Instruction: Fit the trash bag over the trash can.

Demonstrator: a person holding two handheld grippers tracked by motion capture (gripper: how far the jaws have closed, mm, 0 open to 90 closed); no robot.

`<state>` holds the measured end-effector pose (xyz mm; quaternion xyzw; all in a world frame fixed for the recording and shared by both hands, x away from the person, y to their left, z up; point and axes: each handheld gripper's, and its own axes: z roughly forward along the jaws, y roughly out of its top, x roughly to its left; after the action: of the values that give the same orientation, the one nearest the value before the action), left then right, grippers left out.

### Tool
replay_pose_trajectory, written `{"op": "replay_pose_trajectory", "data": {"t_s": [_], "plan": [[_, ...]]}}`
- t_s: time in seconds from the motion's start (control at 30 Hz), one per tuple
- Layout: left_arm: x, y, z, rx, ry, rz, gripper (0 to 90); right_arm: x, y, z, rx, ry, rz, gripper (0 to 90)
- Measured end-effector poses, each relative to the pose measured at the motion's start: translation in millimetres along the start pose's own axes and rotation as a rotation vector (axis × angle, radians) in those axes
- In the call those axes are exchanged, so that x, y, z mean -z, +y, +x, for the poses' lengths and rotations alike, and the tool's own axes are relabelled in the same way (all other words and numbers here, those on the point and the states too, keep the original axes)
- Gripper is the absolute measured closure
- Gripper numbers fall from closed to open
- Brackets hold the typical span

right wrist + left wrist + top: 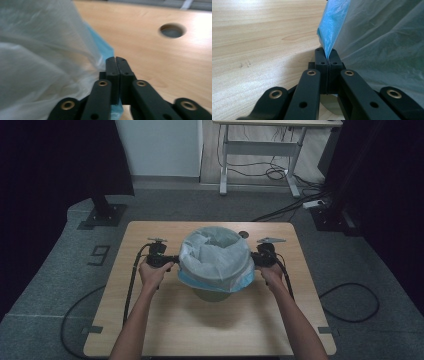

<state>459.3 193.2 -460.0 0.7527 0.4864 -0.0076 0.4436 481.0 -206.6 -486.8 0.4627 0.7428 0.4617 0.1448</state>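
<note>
High view: bin (212, 295) mid-table (150, 320), bag (216, 257) draped over.
Left gripper (328, 58): pinching bag hem.
Right gripper (116, 61): pinching hem.
Risk: hard pulling may tear the film.

Grey carpet (45, 285), white wall (160, 145), desk (260, 145), cables (280, 170)

We are counting one wooden table (210, 320) in front of us, with one round hole (243, 234) in its top. We are seeing one bin (212, 295) standing on it, and one plastic bag (216, 257) lining that bin. We are counting two grippers, the left gripper (167, 261) and the right gripper (260, 259), and two hands holding them, one apiece. Farther back, we are making out one white desk frame (260, 150) and one black stand base (104, 215) on the floor.
</note>
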Motion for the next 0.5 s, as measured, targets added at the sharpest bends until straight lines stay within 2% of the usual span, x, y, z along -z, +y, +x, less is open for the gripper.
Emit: {"op": "replay_pose_trajectory", "data": {"t_s": [0.07,0.17,0.3,0.43,0.5], "plan": [[1.6,0.4,-1.7,-0.004,-0.002,-0.008,88.9,8.2,1.4,-3.4,-0.023,-0.03,-0.049,75.4],[4.5,1.6,-3.8,-0.015,0.002,-0.019,88.9,29.4,7.2,-9.5,-0.038,-0.077,-0.119,65.7],[8.7,2.5,-6.0,-0.021,0.006,-0.039,88.9,57.2,11.3,-11.9,-0.048,-0.094,-0.195,57.2],[11.6,2.3,-8.2,-0.028,0.011,-0.047,88.9,86.9,7.4,-2.4,-0.01,-0.026,-0.232,51.4],[13.1,2.3,-9.0,-0.033,0.013,-0.05,88.8,104.9,2.5,9.3,0.026,0.039,-0.239,47.5]]}}
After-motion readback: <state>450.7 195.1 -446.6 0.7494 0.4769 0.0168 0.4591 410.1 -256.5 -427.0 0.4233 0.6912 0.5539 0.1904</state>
